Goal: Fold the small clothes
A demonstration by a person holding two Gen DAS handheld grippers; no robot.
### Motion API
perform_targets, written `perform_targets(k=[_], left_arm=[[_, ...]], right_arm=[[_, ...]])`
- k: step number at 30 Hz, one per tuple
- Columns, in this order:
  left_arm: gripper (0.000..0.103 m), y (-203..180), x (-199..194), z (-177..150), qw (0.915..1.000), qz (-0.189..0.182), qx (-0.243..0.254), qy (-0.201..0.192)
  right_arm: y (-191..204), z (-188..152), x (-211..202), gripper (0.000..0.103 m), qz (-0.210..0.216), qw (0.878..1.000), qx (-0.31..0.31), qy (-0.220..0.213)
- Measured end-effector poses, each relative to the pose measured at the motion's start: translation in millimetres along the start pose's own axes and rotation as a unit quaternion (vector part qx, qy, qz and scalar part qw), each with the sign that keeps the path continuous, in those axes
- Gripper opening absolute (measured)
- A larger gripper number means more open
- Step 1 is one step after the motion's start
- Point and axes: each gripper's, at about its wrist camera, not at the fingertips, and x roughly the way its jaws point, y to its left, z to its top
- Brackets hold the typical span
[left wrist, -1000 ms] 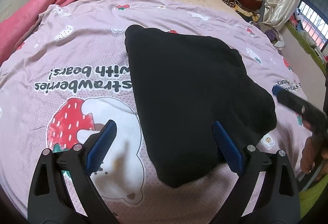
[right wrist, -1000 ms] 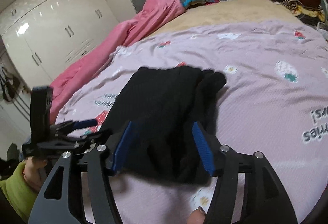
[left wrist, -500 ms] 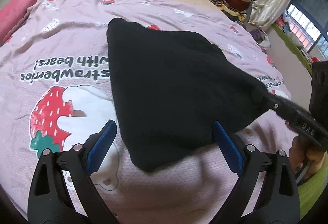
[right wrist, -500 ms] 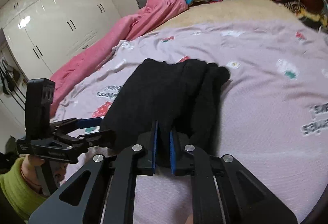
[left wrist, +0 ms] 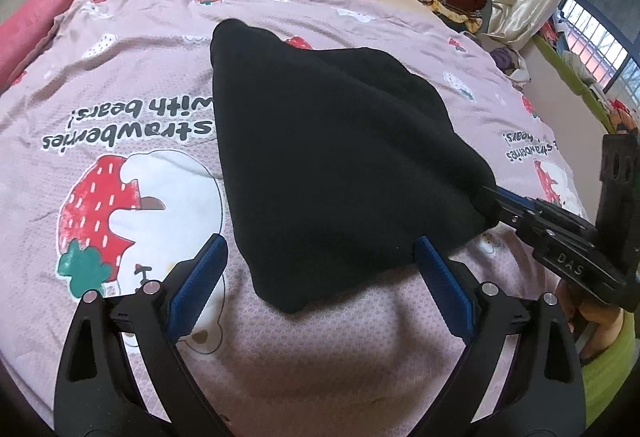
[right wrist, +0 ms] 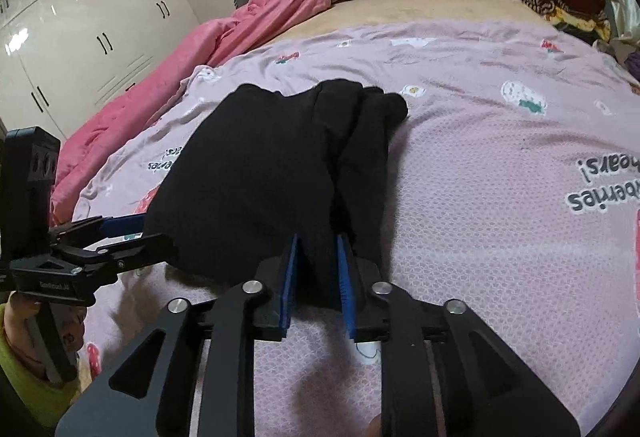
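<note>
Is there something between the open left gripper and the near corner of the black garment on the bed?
Nothing visible. Only bare pink bedsheet lies between the left gripper and the black garment, whose near corner already reaches between its spread fingers.

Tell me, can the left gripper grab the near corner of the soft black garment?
Probably yes. The left gripper is open, and the soft black garment's near corner lies between its blue pads with nothing in the way; it needs only lower and close.

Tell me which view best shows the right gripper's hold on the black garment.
The right wrist view: the right gripper has the black garment bunched between its blue pads, jaws easing open. The left wrist view shows it side-on only, tips buried in cloth.
</note>
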Motion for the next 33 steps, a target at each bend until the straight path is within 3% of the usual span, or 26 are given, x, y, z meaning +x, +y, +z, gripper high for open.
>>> perform_targets(k=[8,12,16,18,20,25,33], left_arm=[[0.088,-1,-14,-3,0.9999,0.007,0.005,-0.011],[0.093,-1,-25,-5,0.9997,0.011,0.008,-0.020],[0.093,0,-36,-7,0.9994,0.012,0.009,-0.031],[0.093,1,-43,-8,0.9993,0.011,0.007,-0.036],[0.093,3,-49,-9,0.9990,0.012,0.006,-0.042],[0.093,5,-64,-11,0.9984,0.019,0.005,-0.053],[0.093,9,-86,-22,0.9971,0.030,0.010,-0.069]], right_arm=[[6,-1,-23,0.045,-0.025,0.999,-0.008,-0.024],[9,-3,-39,0.054,-0.035,0.999,-0.008,-0.041],[17,-6,-54,0.074,-0.046,0.997,-0.016,-0.056],[23,-8,-63,0.076,-0.053,0.996,-0.025,-0.066],[28,-9,-69,0.086,-0.064,0.995,-0.030,-0.073],[37,-11,-85,0.094,-0.081,0.992,-0.035,-0.093],[52,-17,-99,0.098,-0.095,0.989,-0.046,-0.103]])
